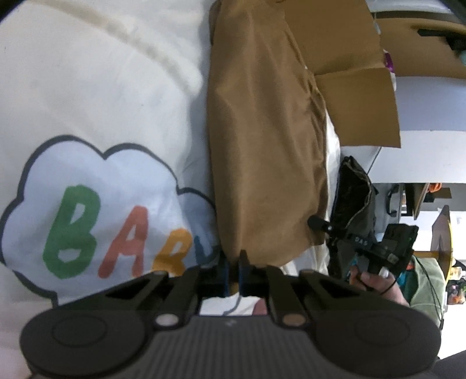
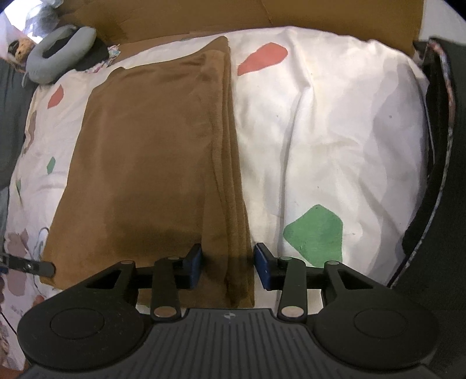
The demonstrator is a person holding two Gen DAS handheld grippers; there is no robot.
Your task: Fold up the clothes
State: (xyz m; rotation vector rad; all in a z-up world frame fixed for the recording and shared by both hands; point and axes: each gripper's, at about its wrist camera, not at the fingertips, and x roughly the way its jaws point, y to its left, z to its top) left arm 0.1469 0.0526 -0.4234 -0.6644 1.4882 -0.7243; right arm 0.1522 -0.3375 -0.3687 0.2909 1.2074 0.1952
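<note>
A brown garment [image 2: 145, 160] lies folded into a long rectangle on a white bed cover [image 2: 320, 131] with coloured patches. My right gripper [image 2: 228, 262] points down at the garment's near end, open. Its blue pads [image 2: 194, 263] straddle the stacked folded edge without pressing on it. In the left wrist view the same brown garment [image 1: 262, 145] runs away from me beside a cloud print with coloured letters [image 1: 96, 210]. My left gripper [image 1: 234, 269] is shut on the garment's near corner. A hand holds the right gripper [image 1: 375, 253] at the far side.
Cardboard box flaps [image 1: 358, 96] stand beyond the bed [image 2: 204, 17]. A grey neck pillow [image 2: 55, 49] lies at the back left corner. A dark bag [image 1: 354, 189] sits by the bed's edge, and dark fabric [image 2: 442, 145] borders the right side.
</note>
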